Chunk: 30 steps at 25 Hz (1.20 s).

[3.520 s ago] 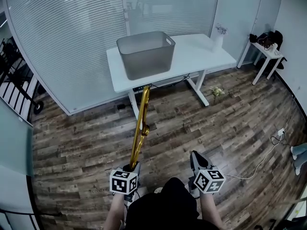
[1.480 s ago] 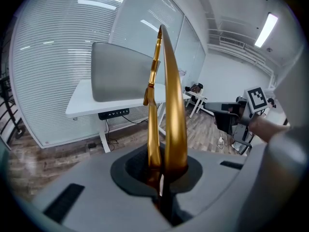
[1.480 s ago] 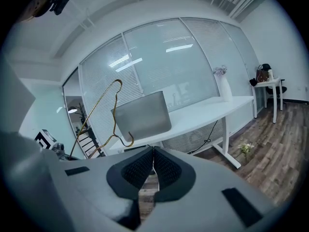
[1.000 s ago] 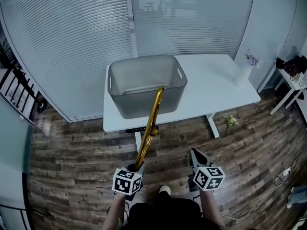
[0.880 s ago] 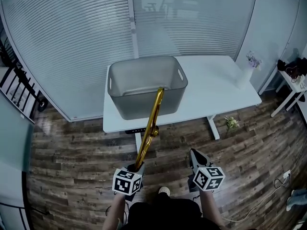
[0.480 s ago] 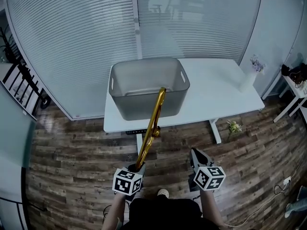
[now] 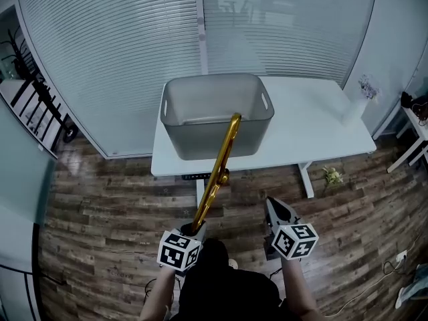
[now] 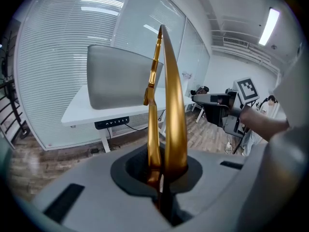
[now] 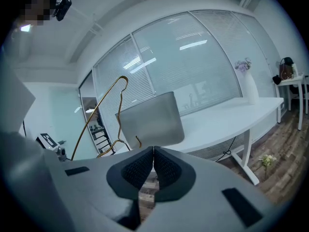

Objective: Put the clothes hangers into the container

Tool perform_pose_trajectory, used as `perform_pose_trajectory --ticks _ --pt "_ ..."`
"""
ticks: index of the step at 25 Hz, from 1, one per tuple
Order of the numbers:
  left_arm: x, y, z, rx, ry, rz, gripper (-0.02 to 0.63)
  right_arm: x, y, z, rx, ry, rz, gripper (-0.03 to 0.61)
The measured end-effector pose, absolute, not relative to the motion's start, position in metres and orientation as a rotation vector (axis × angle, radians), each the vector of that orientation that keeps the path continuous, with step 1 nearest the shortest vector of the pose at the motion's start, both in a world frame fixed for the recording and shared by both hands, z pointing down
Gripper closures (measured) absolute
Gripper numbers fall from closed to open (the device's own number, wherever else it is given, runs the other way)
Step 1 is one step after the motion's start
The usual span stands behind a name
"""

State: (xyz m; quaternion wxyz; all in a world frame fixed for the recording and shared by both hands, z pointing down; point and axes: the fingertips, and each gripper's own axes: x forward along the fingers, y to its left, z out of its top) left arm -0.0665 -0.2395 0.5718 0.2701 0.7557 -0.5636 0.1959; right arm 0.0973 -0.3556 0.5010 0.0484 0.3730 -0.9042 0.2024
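Note:
A gold clothes hanger (image 7: 217, 172) sticks forward and up out of my left gripper (image 7: 194, 231), which is shut on its lower end. In the head view its far tip overlaps the front rim of the grey container (image 7: 182, 95) on the white table (image 7: 314, 136). In the left gripper view the hanger (image 8: 170, 105) rises from between the jaws of the gripper (image 8: 161, 178), with the container (image 8: 116, 83) behind it. My right gripper (image 7: 271, 203) is shut and empty beside the left one. Its own view shows the gripper (image 9: 153, 150), the container (image 9: 152, 120) and the hanger (image 9: 99, 110).
A white vase with flowers (image 7: 359, 102) stands at the table's right end. Flowers (image 7: 332, 176) lie on the wooden floor by a table leg. A small side table (image 7: 418, 122) is at the right edge, a black rack (image 7: 33, 105) at the left. A glass wall with blinds stands behind the table.
The table and container have come nearer in the head view. The hanger's tip has gone from below the container's front wall up to its rim. Both grippers stay shut.

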Motion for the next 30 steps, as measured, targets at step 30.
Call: perform_pose_trajectory --ticks 30 --pt "-0.125 -0.279 0.43 2.223 -1.634 0.199 0.584 0.031 -0.411 0.387 0.776 -2.925 0.089 0.551"
